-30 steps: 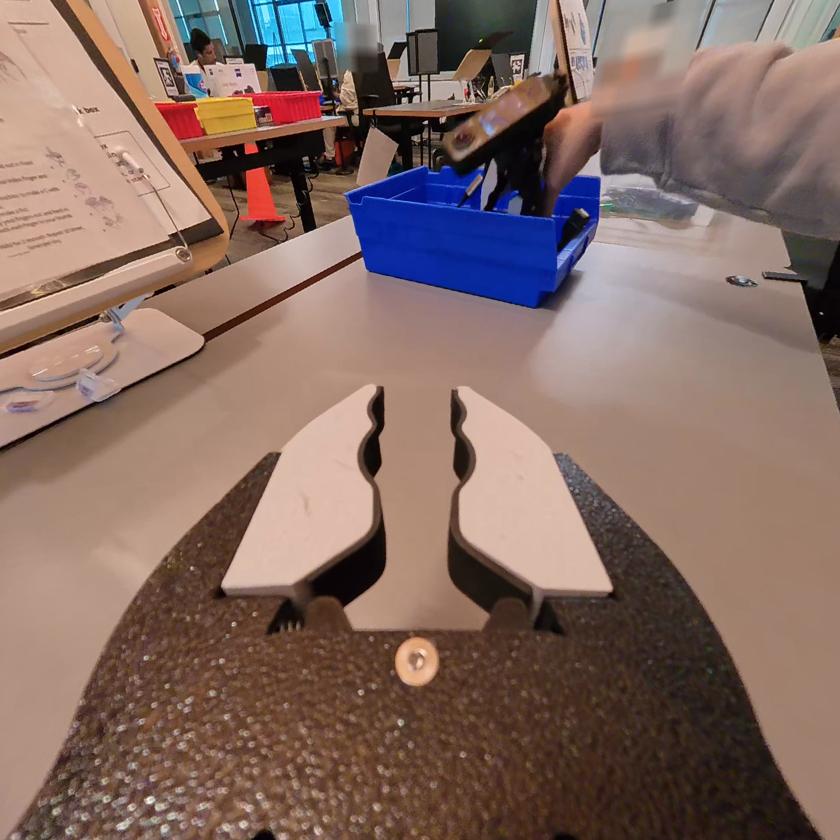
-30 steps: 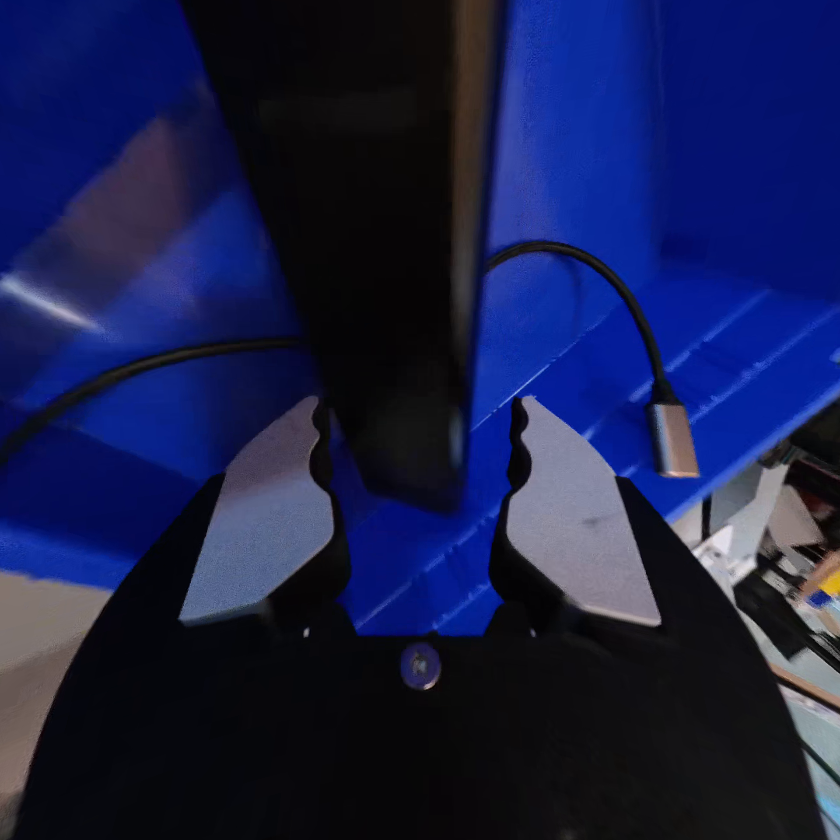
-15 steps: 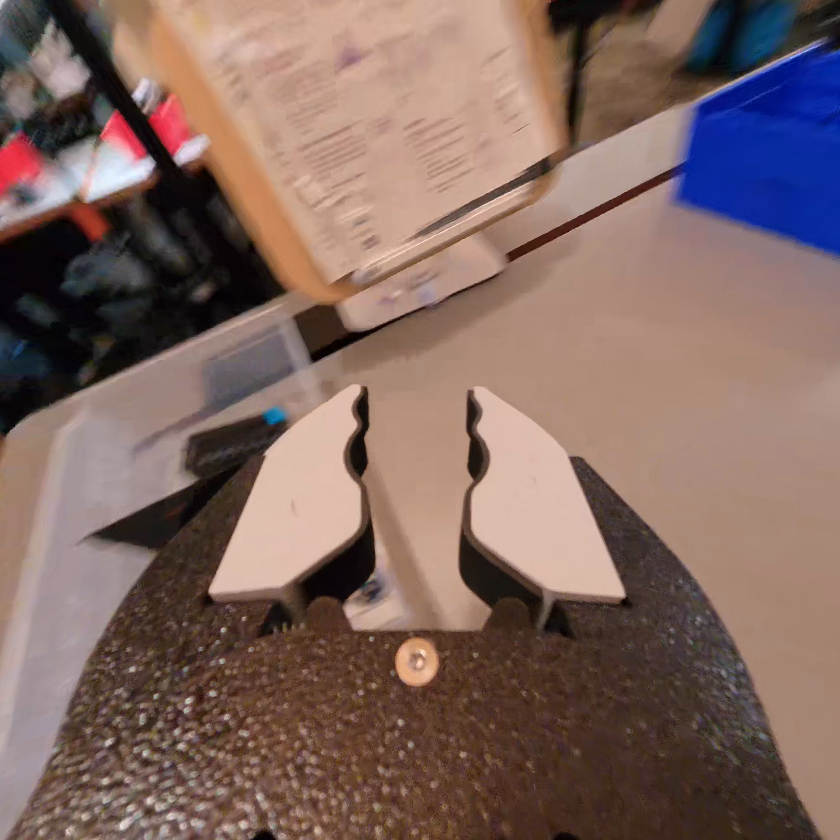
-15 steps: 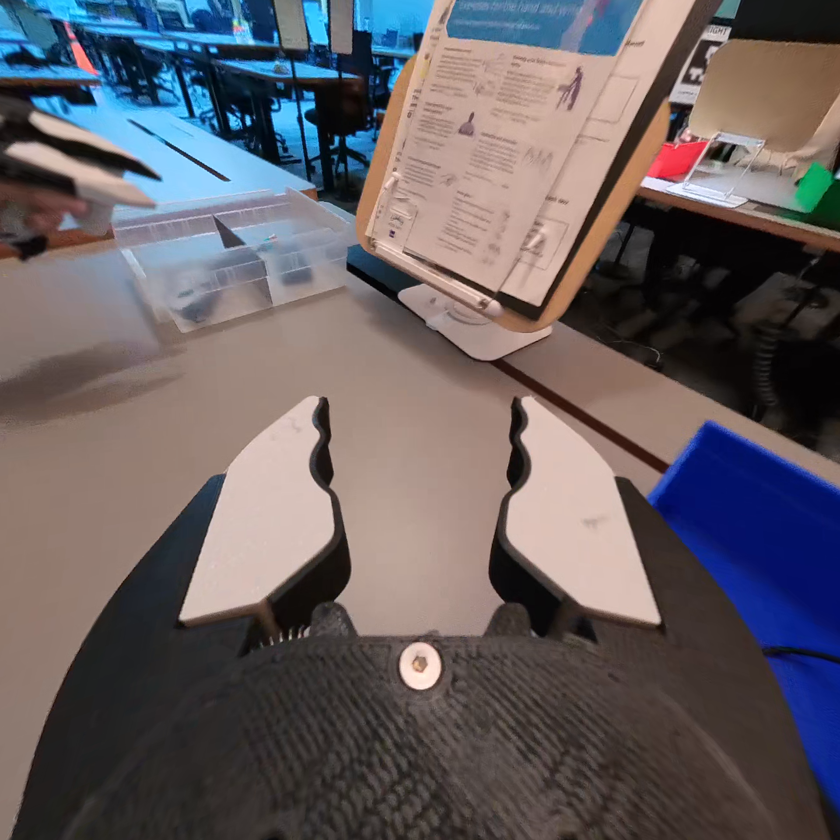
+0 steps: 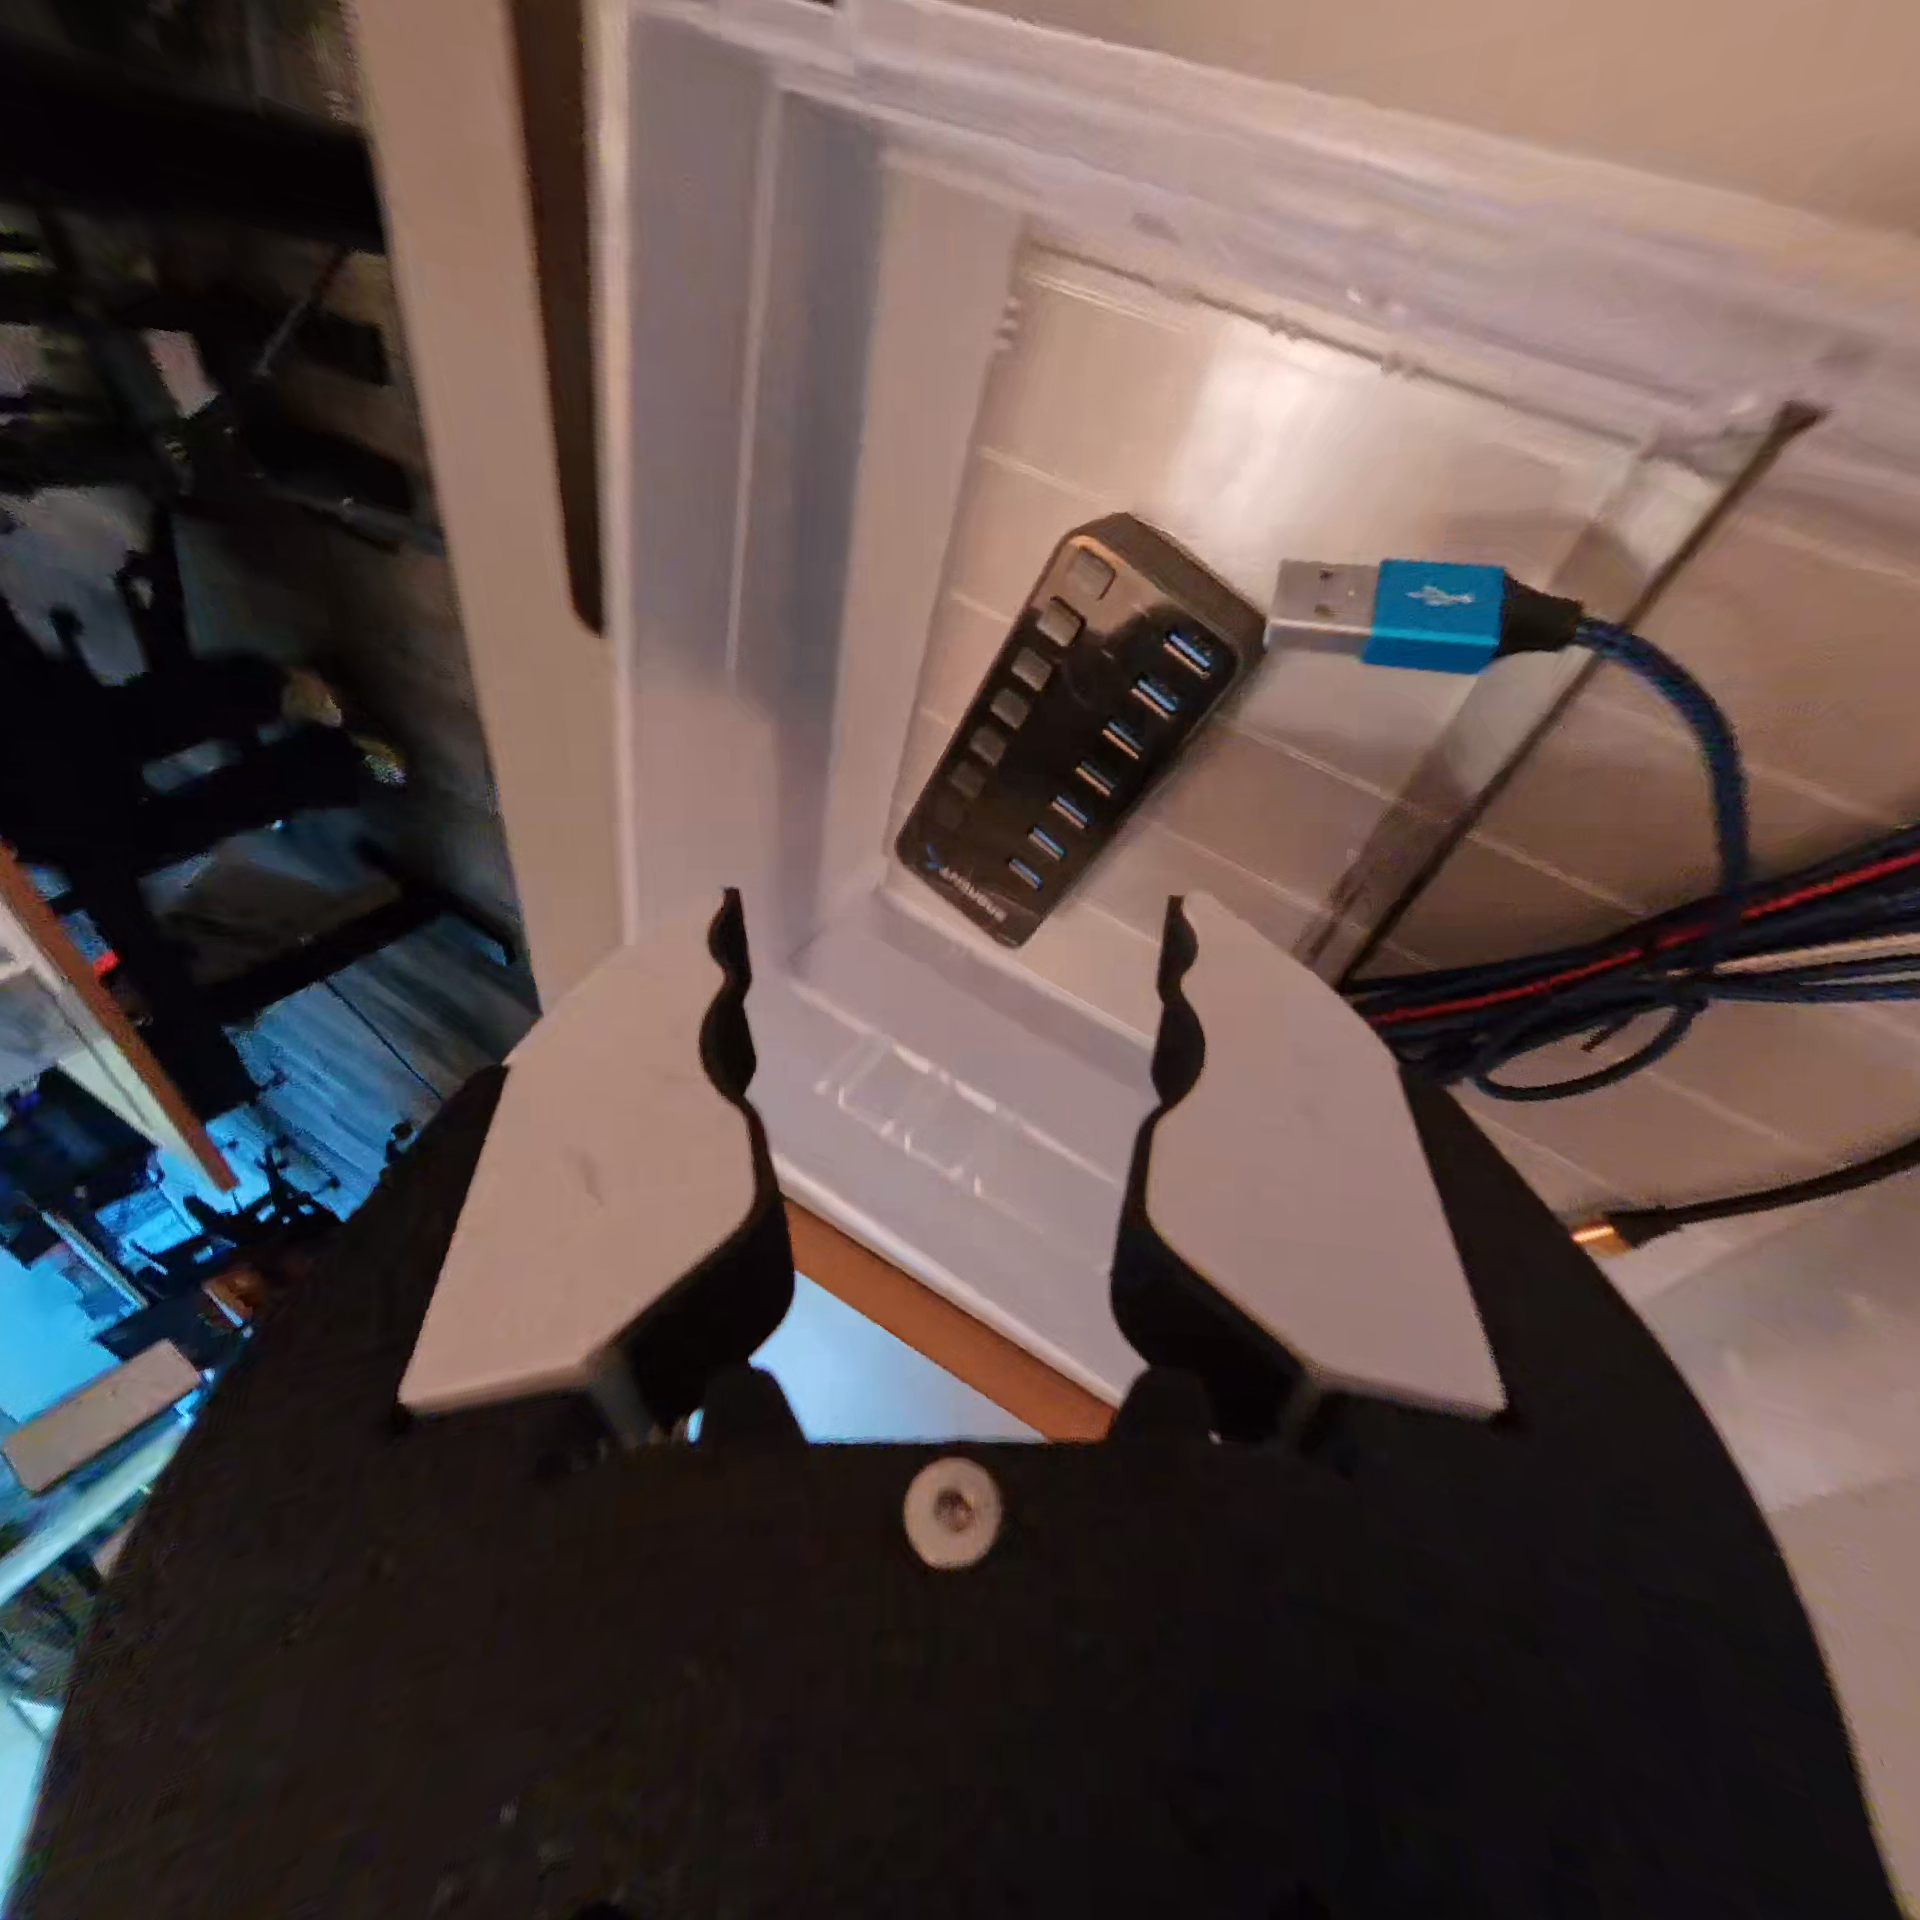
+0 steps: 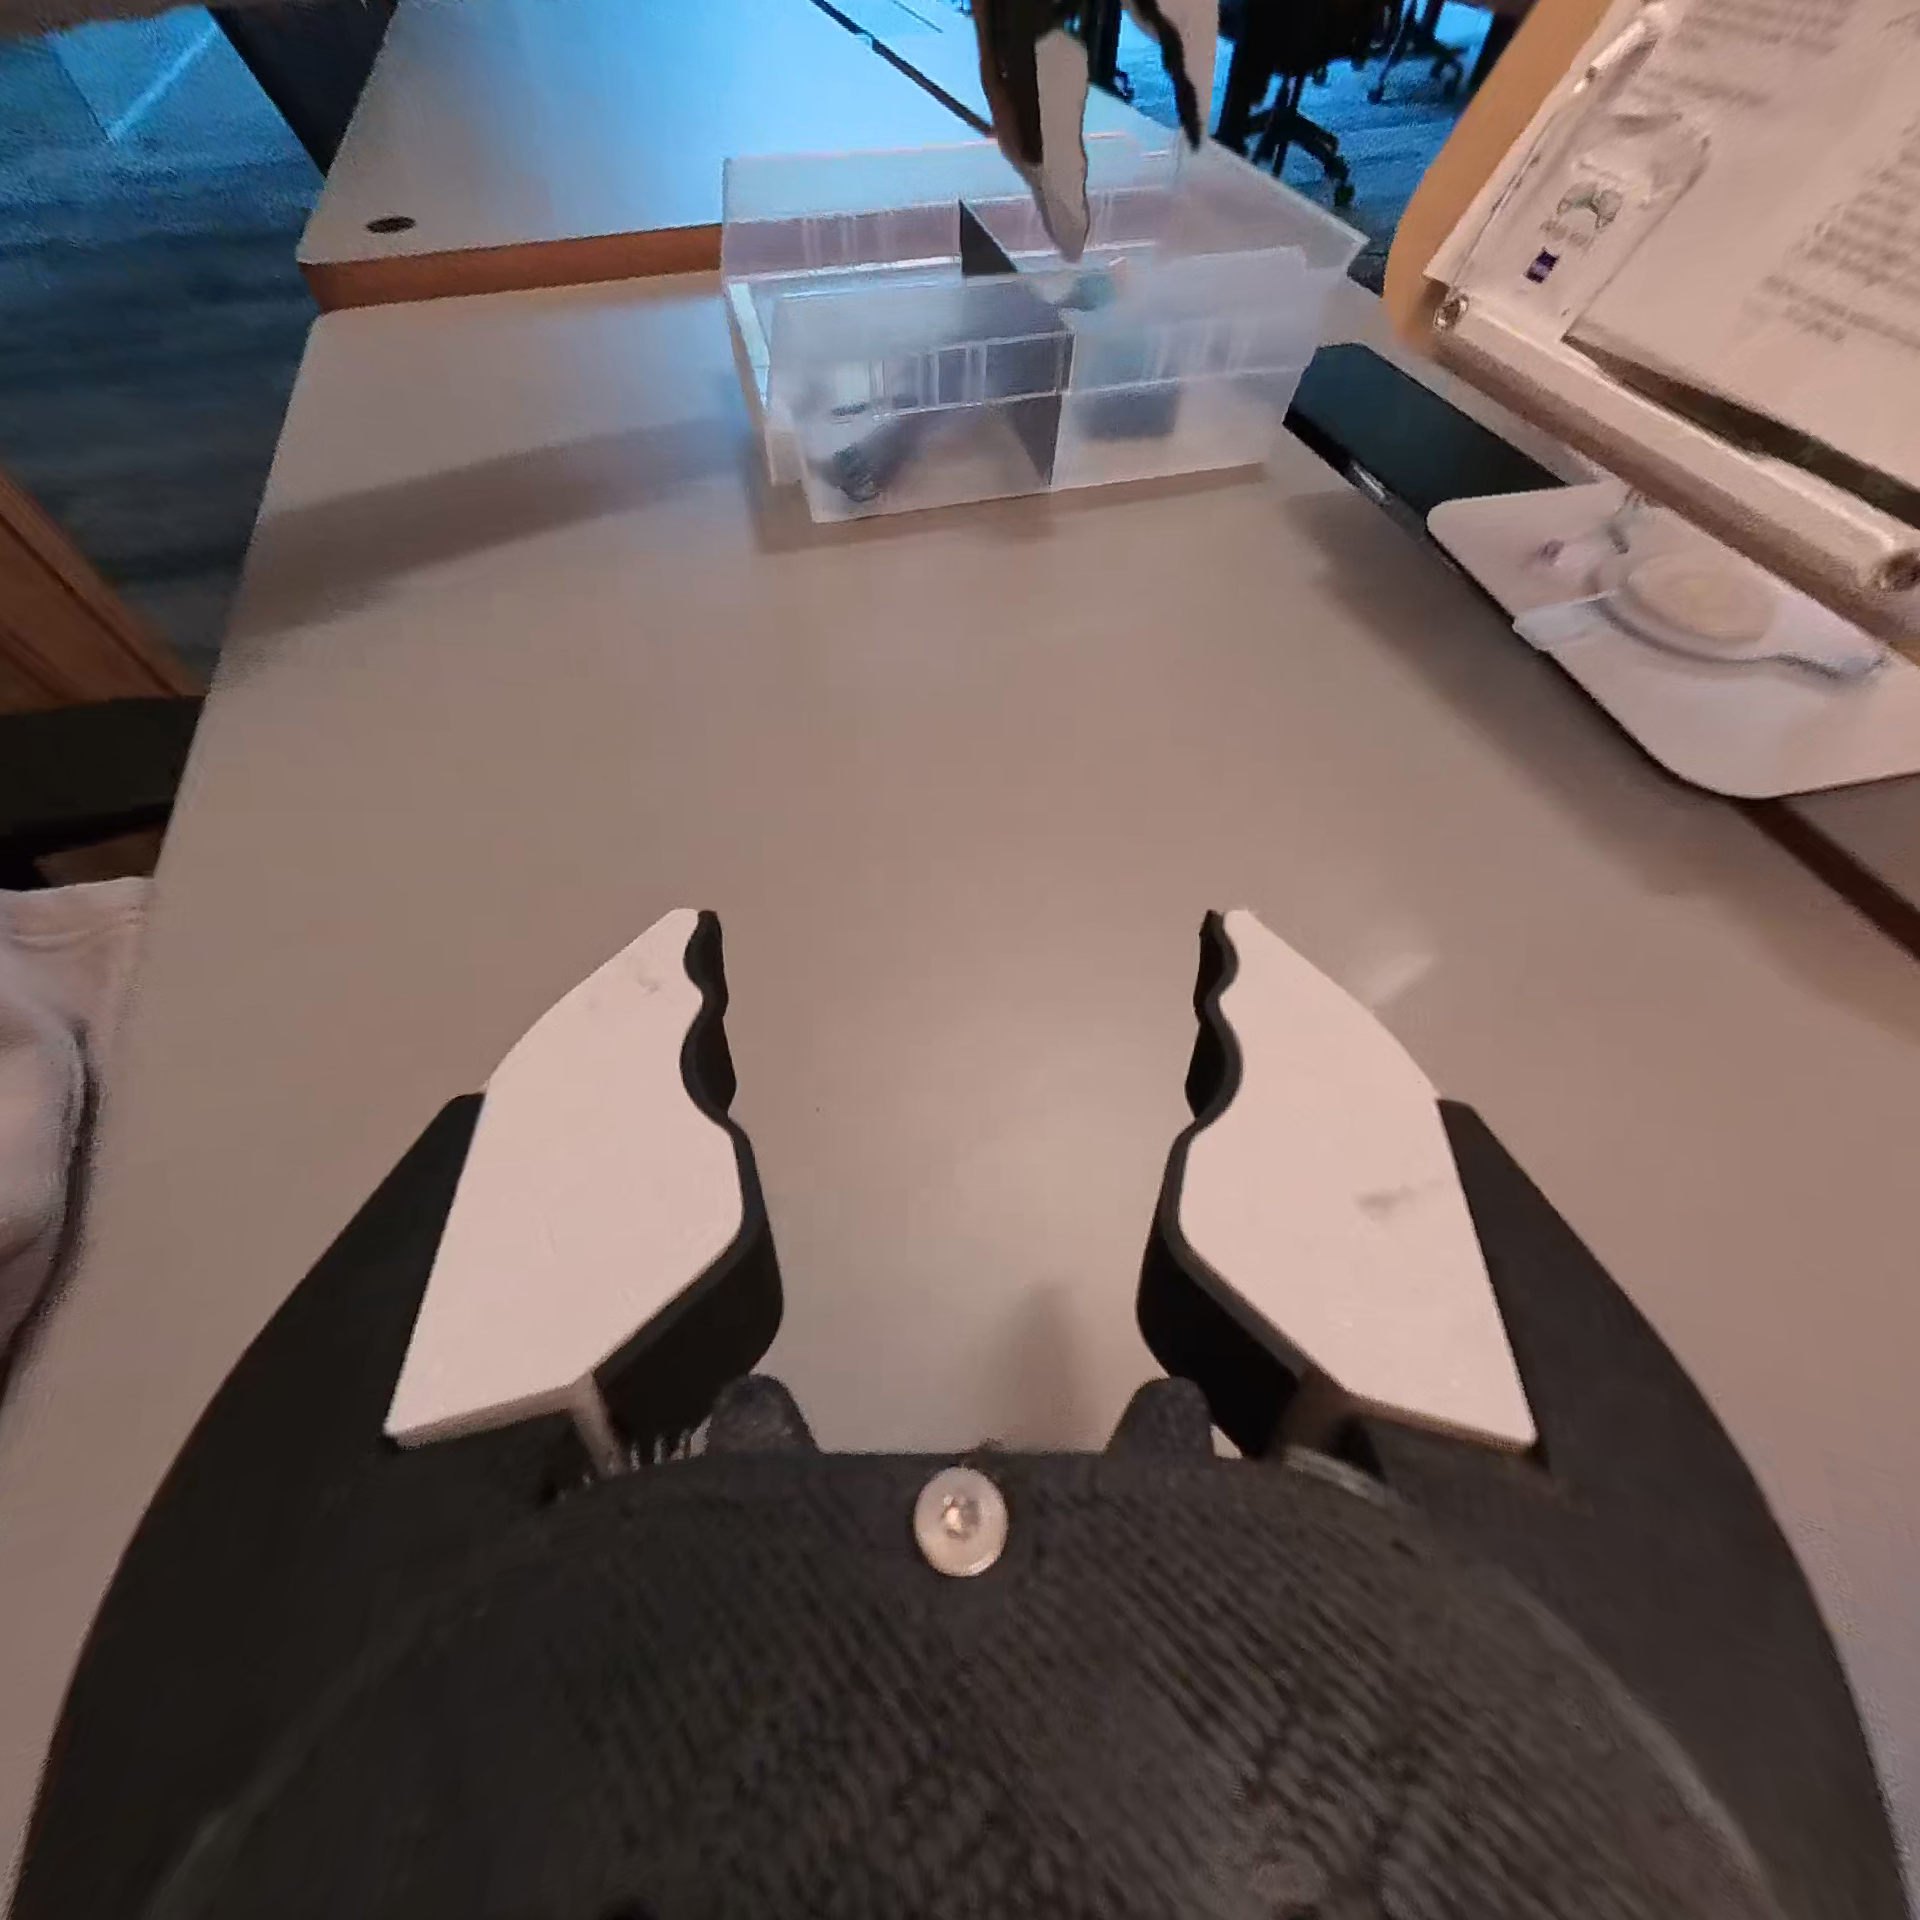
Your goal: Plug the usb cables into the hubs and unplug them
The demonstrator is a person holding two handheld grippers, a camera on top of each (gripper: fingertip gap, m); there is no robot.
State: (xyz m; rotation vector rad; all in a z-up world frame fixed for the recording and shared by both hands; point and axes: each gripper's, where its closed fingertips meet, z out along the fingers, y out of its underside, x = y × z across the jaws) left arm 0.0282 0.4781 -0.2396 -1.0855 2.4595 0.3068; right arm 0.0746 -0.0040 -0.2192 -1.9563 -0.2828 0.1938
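In the left wrist view a black USB hub (image 5: 1081,727) with a row of blue ports lies in a clear plastic bin (image 5: 1351,260). A blue braided USB cable plug (image 5: 1392,623) lies beside the hub's far end, not plugged in. My left gripper (image 5: 951,914) is open and empty, hovering over the bin just short of the hub. My right gripper (image 6: 956,925) is open and empty above the bare grey table (image 6: 831,727). The right wrist view shows the clear bin (image 6: 1039,343) farther off with the left gripper (image 6: 1091,125) reaching down into it.
A bundle of blue, red and white cables (image 5: 1662,977) fills the bin's other compartment behind a divider (image 5: 1538,707). A gold-tipped black cable (image 5: 1714,1205) lies nearby. A document stand (image 6: 1683,416) stands at the table's right. The table's left edge (image 6: 239,582) runs near the bin.
My left gripper swung left across the table, over the clear bin, and opened wider. My right gripper left the blue bin and the black object there, and now faces the clear bin.
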